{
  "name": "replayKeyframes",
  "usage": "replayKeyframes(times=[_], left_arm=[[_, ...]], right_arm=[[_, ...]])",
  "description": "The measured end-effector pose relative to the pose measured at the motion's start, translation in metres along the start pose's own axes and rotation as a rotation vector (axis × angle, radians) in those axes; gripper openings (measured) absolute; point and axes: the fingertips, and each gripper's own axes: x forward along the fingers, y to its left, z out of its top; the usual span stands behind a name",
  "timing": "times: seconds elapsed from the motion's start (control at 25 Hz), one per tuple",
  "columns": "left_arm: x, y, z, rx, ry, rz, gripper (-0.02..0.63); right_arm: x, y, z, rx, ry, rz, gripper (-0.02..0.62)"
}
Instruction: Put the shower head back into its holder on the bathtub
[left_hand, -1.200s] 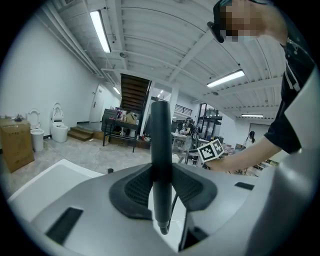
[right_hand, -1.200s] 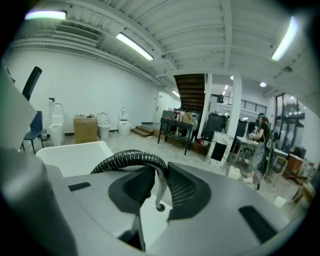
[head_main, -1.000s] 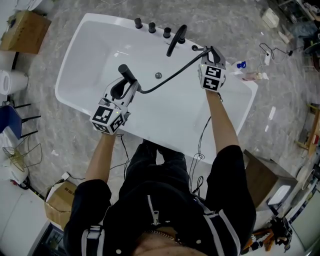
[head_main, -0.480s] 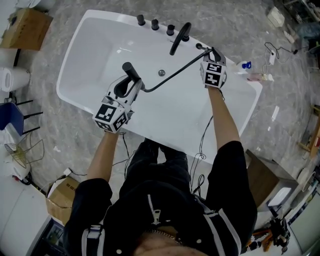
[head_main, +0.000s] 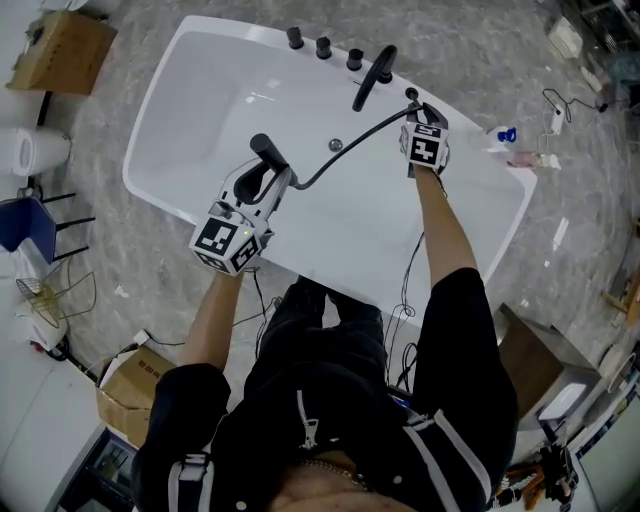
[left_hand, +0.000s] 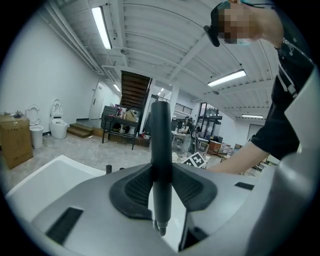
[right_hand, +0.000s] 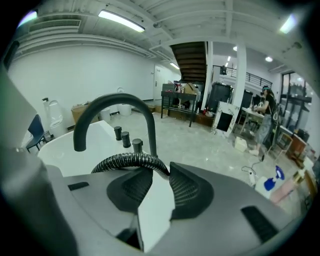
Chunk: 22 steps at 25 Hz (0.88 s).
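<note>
The black shower head (head_main: 262, 152) stands over the white bathtub (head_main: 190, 120), its handle (left_hand: 161, 150) upright between the pads of my left gripper (head_main: 264, 180), which is shut on it. Its ribbed black hose (head_main: 345, 148) runs right to my right gripper (head_main: 421, 112), low over the far rim beside the small black holder (head_main: 411, 94). In the right gripper view the hose (right_hand: 127, 160) bends down between the tips of the right gripper (right_hand: 161, 172). Its jaws have just been opening, and a little gap shows beside the hose.
A black arched faucet (head_main: 373, 78) and three black knobs (head_main: 323, 46) stand on the rim left of the holder. A blue-capped bottle (head_main: 507, 134) and cables lie on the floor at right. Cardboard boxes (head_main: 65, 50) and a blue chair (head_main: 22, 225) stand at left.
My right gripper has sunk toward the tub rim next to the holder, taking the hose end down with it. The left gripper keeps the shower head in about the same place.
</note>
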Motion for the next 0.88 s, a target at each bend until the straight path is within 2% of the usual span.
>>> replayKeyframes(times=[0.12,0.16,0.2,0.32,0.48,0.64,0.68,0.88], left_arm=[[-0.013,0.000,0.010,0.011,-0.032,0.005,0.133],[-0.017,0.001,0.015,0.012,-0.045,0.012,0.133],[-0.022,0.002,0.019,0.009,-0.055,0.021,0.132],[-0.034,0.010,0.027,-0.017,-0.081,0.048,0.132],[-0.037,0.015,0.026,-0.037,-0.089,0.064,0.132],[-0.030,0.005,0.024,-0.032,-0.093,0.031,0.132],[-0.027,0.001,0.023,-0.033,-0.093,0.022,0.132],[-0.018,-0.016,0.025,-0.037,-0.085,-0.007,0.132]], right_arm=[[0.020,-0.003,-0.013,0.027,0.041,0.019,0.118],[0.025,-0.007,-0.016,0.043,0.050,0.015,0.089],[0.028,-0.011,-0.019,0.062,0.056,0.008,0.092],[0.024,-0.015,-0.023,0.106,0.075,-0.004,0.092],[0.016,-0.004,-0.045,0.105,0.097,0.031,0.089],[-0.009,0.002,-0.054,0.070,0.113,0.038,0.055],[-0.015,0.003,-0.057,0.063,0.118,0.043,0.014],[-0.048,0.018,-0.067,0.071,0.080,0.109,0.006]])
